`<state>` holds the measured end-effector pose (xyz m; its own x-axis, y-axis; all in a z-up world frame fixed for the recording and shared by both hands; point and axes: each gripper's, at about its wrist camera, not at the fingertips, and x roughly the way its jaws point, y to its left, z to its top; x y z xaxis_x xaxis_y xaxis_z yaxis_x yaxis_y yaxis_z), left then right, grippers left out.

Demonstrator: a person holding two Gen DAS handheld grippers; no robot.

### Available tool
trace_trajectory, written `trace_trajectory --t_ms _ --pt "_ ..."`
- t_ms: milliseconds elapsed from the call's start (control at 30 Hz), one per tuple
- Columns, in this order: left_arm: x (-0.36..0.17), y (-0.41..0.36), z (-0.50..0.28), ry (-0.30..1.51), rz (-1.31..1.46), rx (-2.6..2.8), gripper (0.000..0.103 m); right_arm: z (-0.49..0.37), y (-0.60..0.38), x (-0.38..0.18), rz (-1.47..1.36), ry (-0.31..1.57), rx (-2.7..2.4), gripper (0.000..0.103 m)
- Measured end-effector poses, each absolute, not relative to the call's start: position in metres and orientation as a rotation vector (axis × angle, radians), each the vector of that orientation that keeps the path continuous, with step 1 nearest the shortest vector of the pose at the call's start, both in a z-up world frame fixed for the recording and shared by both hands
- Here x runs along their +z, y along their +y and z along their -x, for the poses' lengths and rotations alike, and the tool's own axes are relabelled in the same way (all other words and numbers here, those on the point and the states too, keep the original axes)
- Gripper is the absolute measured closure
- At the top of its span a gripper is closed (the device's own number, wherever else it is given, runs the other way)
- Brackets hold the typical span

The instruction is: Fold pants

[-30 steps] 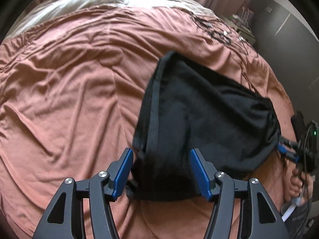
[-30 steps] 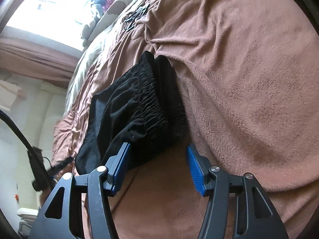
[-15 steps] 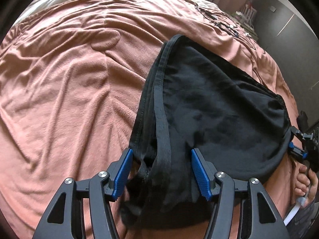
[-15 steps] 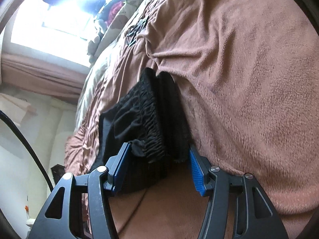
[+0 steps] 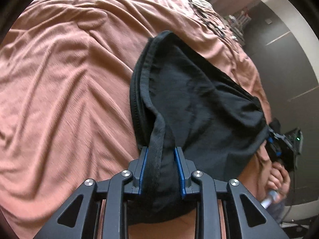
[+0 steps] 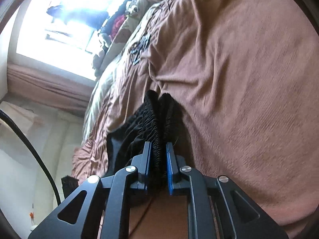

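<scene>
Black pants (image 5: 199, 103) lie folded on a rust-brown bedspread (image 5: 69, 89). My left gripper (image 5: 161, 151) is closing on the hem end, and its blue pads squeeze bunched cloth and a flat hem band. At the pants' far right end the right gripper (image 5: 276, 145) shows, held by a person's hand (image 5: 279, 179). In the right wrist view, my right gripper (image 6: 158, 147) is closing on the gathered elastic waistband (image 6: 153, 123), which fills the narrow gap between its pads. The rest of the pants (image 6: 123, 145) trails off to the left.
The bedspread (image 6: 249, 89) rises in a big fold on the right. A dark tangle of cables (image 5: 211, 20) lies near the bed's far edge. Pillows and stuffed toys (image 6: 127, 14) sit under a bright window. A dark wall (image 5: 289, 69) stands beyond the bed's right side.
Both grippers have gone from wide open to squeezed on the pants: the left on the hem end, the right on the waistband. The left one also sank lower and tilted down.
</scene>
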<state>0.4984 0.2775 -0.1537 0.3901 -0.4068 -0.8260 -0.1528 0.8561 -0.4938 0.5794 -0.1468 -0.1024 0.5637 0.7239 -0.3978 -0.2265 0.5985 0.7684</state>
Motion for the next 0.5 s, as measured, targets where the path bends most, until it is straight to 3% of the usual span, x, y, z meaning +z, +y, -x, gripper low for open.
trace_trajectory --t_ms 133,200,267,367,433,500 --pt "-0.151 0.264 -0.484 1.209 0.531 -0.231 0.075 -0.577 -0.152 -0.101 -0.725 0.767 0.598 0.092" --pt "-0.151 0.260 -0.479 1.216 0.515 -0.240 0.070 -0.576 -0.152 -0.102 -0.730 0.772 0.593 0.092" --pt "-0.154 0.257 -0.473 1.218 0.479 -0.219 0.059 -0.577 -0.150 -0.102 -0.722 0.784 0.595 0.092" --pt "-0.158 0.260 -0.473 1.202 0.456 -0.187 0.058 -0.577 -0.144 -0.098 -0.702 0.799 0.585 0.088" --pt "-0.160 0.266 -0.475 1.180 0.485 -0.170 0.058 -0.577 -0.146 -0.097 -0.684 0.815 0.575 0.083" --pt "-0.161 0.271 -0.479 1.162 0.504 -0.159 0.058 -0.577 -0.146 -0.096 -0.684 0.834 0.580 0.070"
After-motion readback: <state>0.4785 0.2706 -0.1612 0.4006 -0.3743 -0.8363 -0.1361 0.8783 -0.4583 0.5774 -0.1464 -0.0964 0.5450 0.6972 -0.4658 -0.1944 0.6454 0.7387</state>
